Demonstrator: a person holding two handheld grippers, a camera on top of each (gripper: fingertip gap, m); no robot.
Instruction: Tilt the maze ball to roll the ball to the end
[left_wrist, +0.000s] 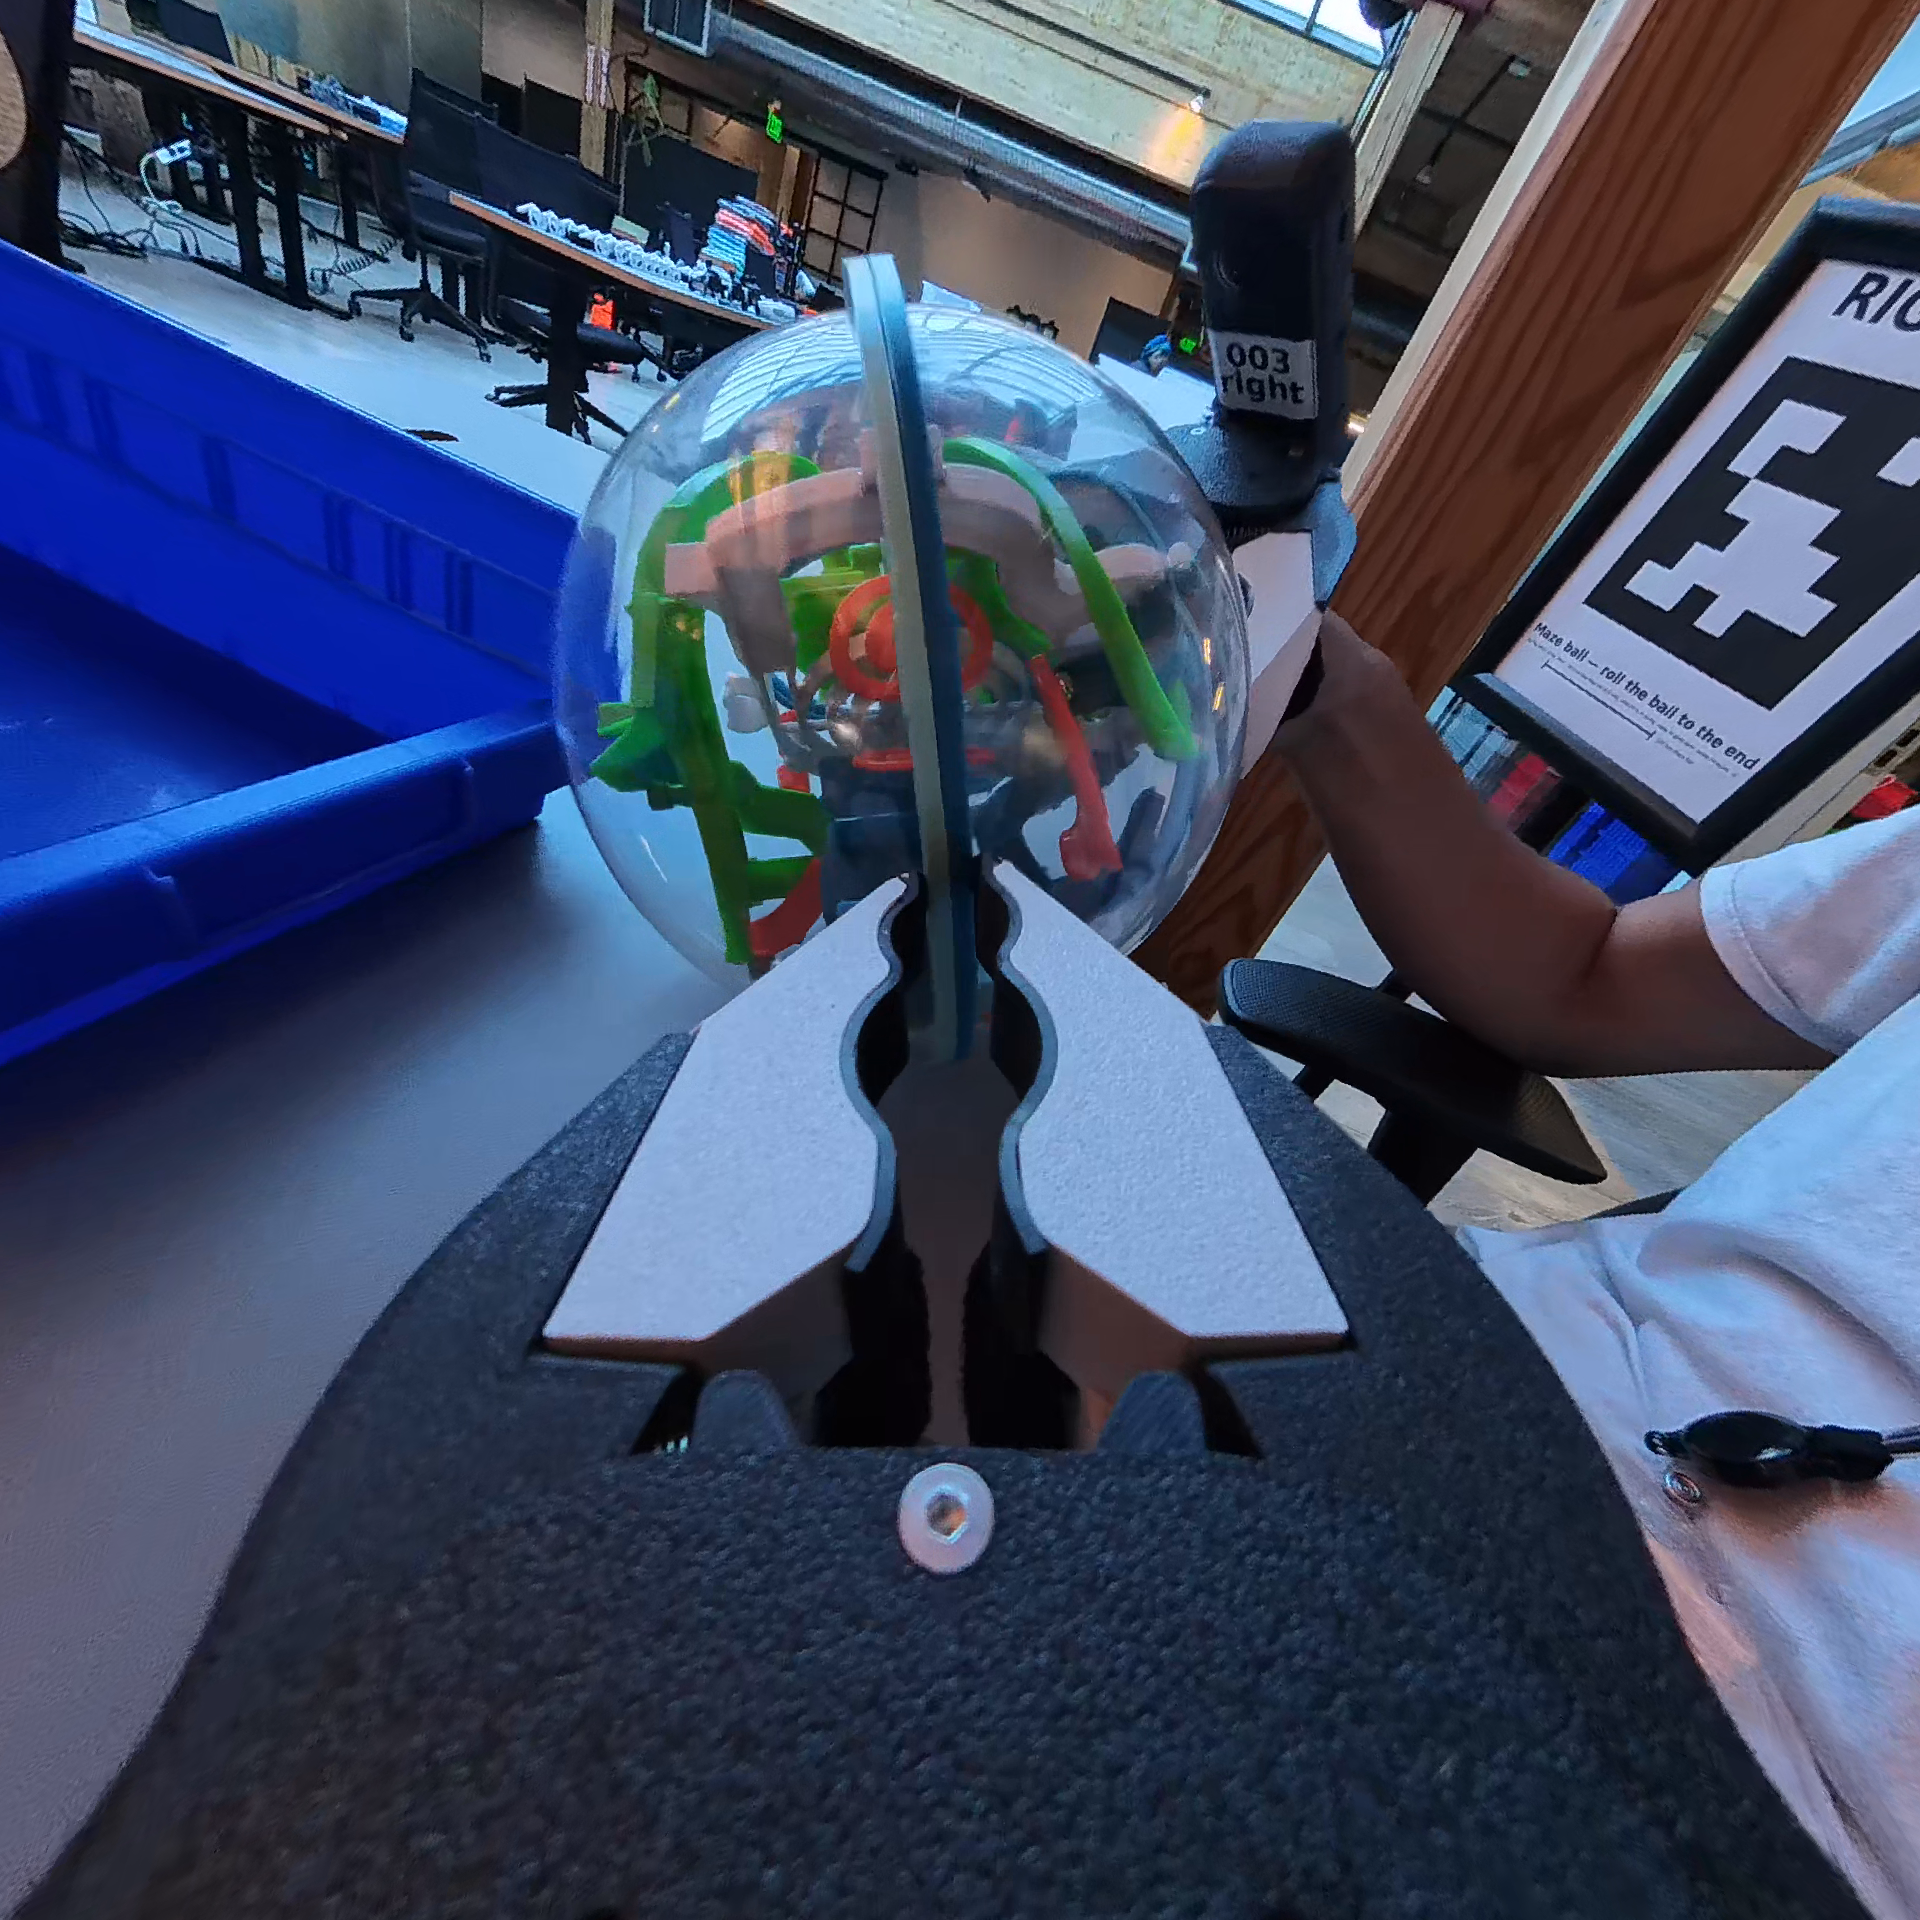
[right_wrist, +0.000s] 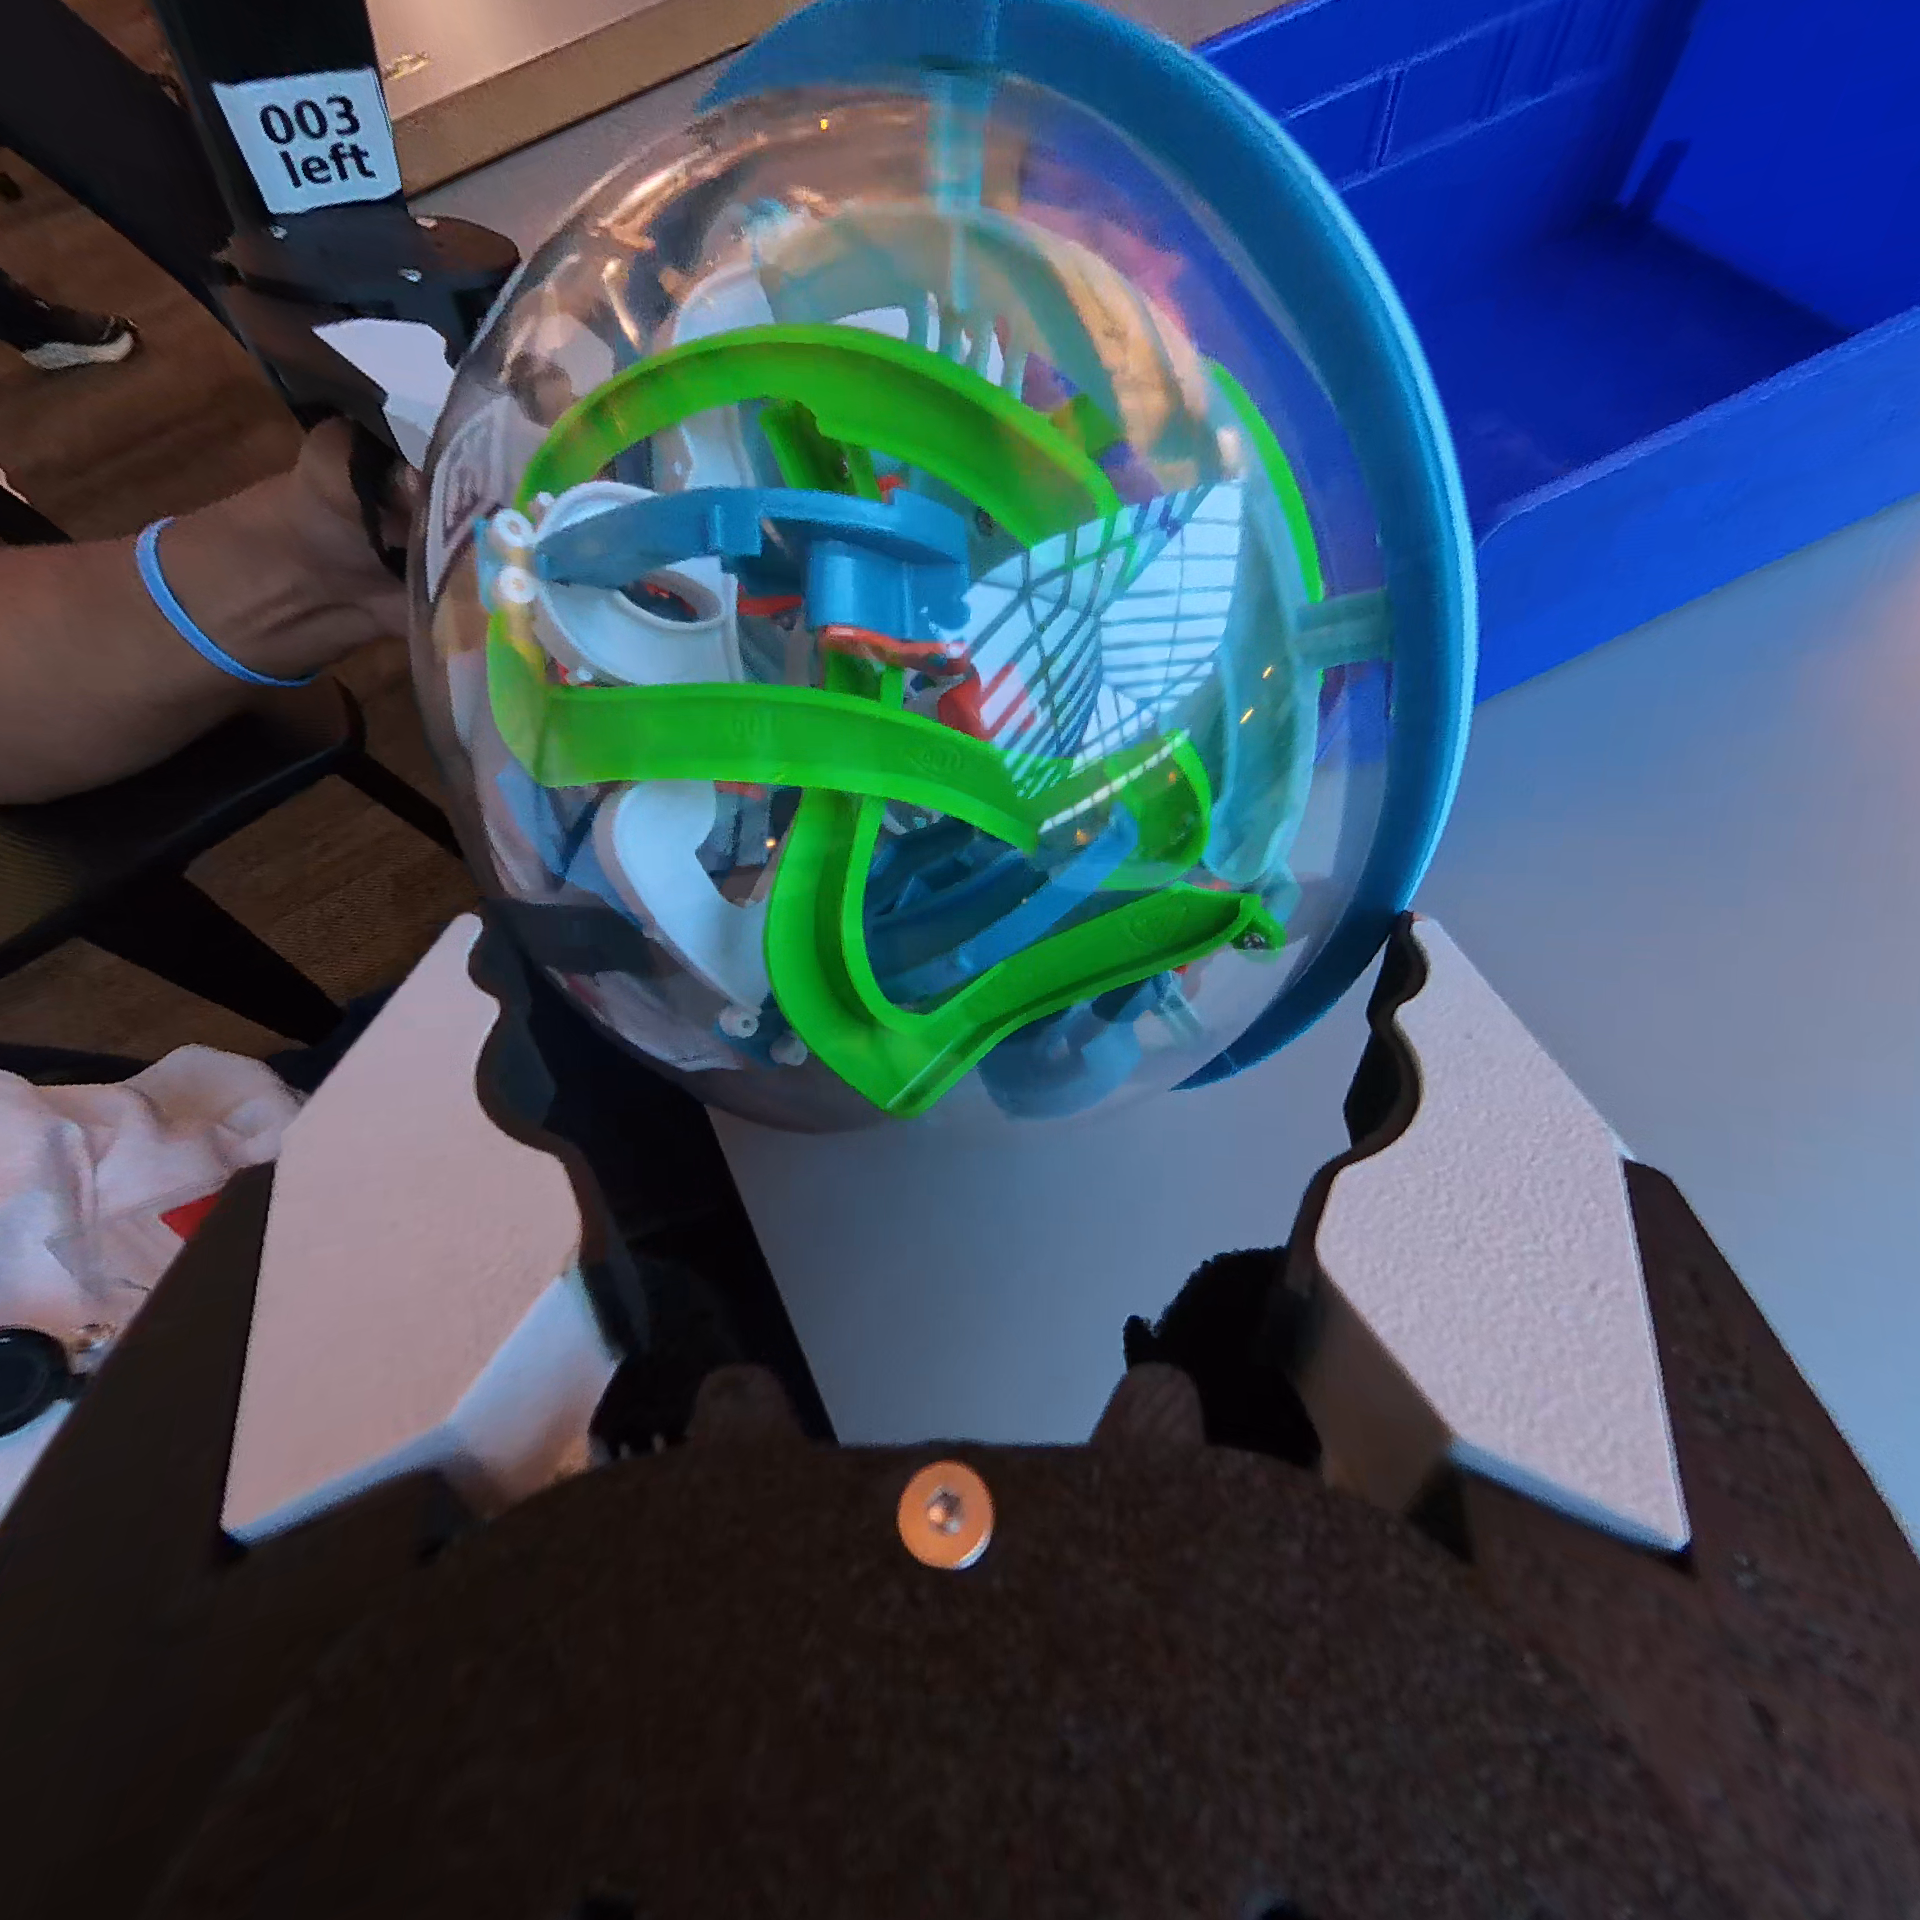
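Maze ball (left_wrist: 902, 644) sits dead ahead of the left gripper (left_wrist: 948, 894), at 12 o'clock, w/ its blue rim ring (left_wrist: 914, 540) edge-on and running upright 12-to-6 straight into the jaws. Left gripper is clamped on that ring's lower end, so tilt comes from rolling this wrist.

Right gripper (right_wrist: 940, 935) has jaws spread wide; sphere lies at its 12 o'clock, bottom of it between the two tips. Whether they touch the shell I can't tell; looks like a cradle, not a squeeze.

Ball appears lifted just over the grey counter (left_wrist: 260, 1091), blue bin (left_wrist: 260, 644) at 9 o'clock. Both arms reach in from opposite sides, wrists roughly level. Small inner ball not made out.
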